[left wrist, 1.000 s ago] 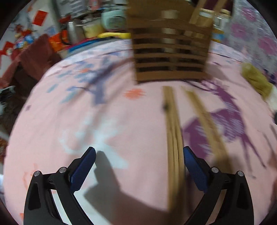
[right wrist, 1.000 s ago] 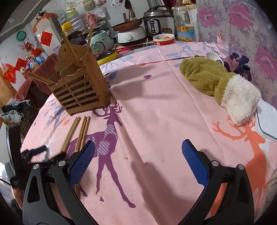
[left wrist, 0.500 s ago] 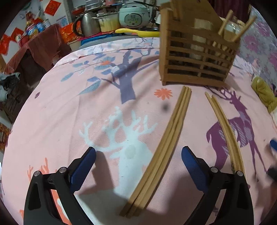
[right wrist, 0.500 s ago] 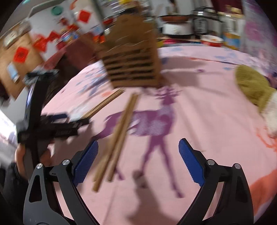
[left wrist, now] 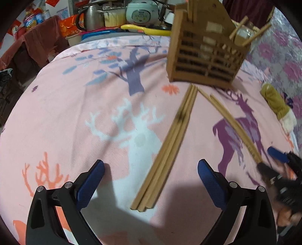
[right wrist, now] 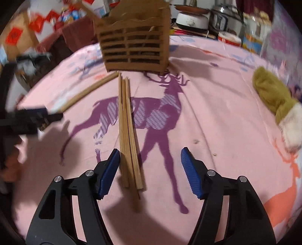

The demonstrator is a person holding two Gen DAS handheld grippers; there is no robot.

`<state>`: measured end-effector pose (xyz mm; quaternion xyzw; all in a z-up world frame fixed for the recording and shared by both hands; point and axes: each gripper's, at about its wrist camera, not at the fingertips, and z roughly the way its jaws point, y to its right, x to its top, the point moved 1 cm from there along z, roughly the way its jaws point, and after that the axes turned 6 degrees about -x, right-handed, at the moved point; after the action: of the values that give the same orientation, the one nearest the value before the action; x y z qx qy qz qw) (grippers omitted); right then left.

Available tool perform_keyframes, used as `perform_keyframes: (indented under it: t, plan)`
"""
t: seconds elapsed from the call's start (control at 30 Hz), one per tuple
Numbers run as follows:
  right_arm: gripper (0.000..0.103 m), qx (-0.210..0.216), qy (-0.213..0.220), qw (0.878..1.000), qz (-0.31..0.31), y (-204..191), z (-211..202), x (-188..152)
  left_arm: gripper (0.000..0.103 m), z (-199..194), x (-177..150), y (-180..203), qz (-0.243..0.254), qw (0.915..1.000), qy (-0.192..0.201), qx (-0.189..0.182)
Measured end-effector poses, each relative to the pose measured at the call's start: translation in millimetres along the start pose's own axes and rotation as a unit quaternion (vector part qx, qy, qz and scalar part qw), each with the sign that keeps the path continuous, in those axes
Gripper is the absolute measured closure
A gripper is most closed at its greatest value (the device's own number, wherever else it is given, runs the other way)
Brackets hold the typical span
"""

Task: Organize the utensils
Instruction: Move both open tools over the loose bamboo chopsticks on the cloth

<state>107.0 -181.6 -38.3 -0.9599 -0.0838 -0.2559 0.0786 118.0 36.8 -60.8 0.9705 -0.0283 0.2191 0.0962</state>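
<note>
Lying on the pink cloth (left wrist: 62,120) were two bundles of chopsticks, both in front of the slatted wooden holder (left wrist: 205,56), which stood near the far side of the table. The left bundle (left wrist: 168,148) lay between the blue pads of the left gripper (left wrist: 151,181); those jaws stood wide apart, with clear cloth on both sides of the sticks, gripping nothing. The right bundle (right wrist: 128,135) ran straight toward the right gripper (right wrist: 150,171), whose jaws had just been closing with the sticks between them. Its left pad (right wrist: 110,171) sat just beside the near ends, perhaps touching; I could not tell. The right pad stood well clear, so nothing was clamped yet.

Much was hard to read. The holder was smeared by motion in both views, and its compartments could not be told apart; a few sticks poked out of its top at the right. From the left camera, the right gripper was a dark blur at the frame's edge, hiding the near ends of its bundle. A green and white cloth (right wrist: 277,105) lay far right, partly cut off. The pots and cooker (left wrist: 139,13) behind were cropped by the lens rim.
</note>
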Motion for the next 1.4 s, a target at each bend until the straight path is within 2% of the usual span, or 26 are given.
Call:
perform_keyframes:
  t: [0.1,0.13,0.27,0.37,0.43,0.5,0.57,0.67,0.77,1.03,1.17,1.3,1.4]
  plan:
    - [0.037,0.059,0.013,0.997,0.04,18,-15,4,0.006,2,-5,11,0.024,0.9997,-0.003,-0.008]
    - [0.037,0.065,0.018,0.997,0.046,20,-19,4,0.006,2,-6,14,0.029,0.9995,-0.003,-0.014]
    - [0.038,0.048,0.027,0.996,0.071,32,-22,3,0.006,-1,-11,22,0.035,0.9982,-0.006,-0.049]
    - [0.05,0.036,0.017,0.996,0.076,35,-17,0,0.006,-5,-14,24,0.033,0.9967,-0.008,-0.074]
    - [0.055,0.038,0.01,0.997,0.071,34,-15,-3,0.006,-8,-17,25,0.03,0.9939,-0.012,-0.105]
    - [0.057,0.036,0.005,0.997,0.061,32,-13,-6,0.006,-13,-19,26,0.025,0.9886,-0.017,-0.148]
    - [0.057,0.033,0.004,0.998,0.051,29,-14,-10,0.006,-18,-18,21,0.015,0.9866,-0.01,-0.162]
    - [0.057,0.025,0.008,0.999,0.036,26,-18,-16,0.006,-29,-12,1,-0.019,0.9883,0.021,-0.15]
    - [0.057,0.019,0.006,0.999,0.027,25,-19,-22,0.008,-34,-12,-17,-0.039,0.9934,0.037,-0.102]
    - [0.057,0.012,0.009,0.999,0.031,32,-25,-31,0.008,-31,-22,-18,0.011,0.9993,0.022,-0.028]
    - [0.056,0.009,0.003,1.0,0.029,31,-21,-31,0.01,-21,-25,-27,0.011,0.9999,0.0,0.001]
    - [0.055,0.008,0.001,1.0,0.027,31,-20,-32,0.01,-21,-24,-36,-0.002,1.0,0.003,0.0]
    - [0.048,0.019,0.002,0.999,0.029,31,-20,-32,0.009,-19,-24,-37,0.0,0.9999,-0.002,0.013]
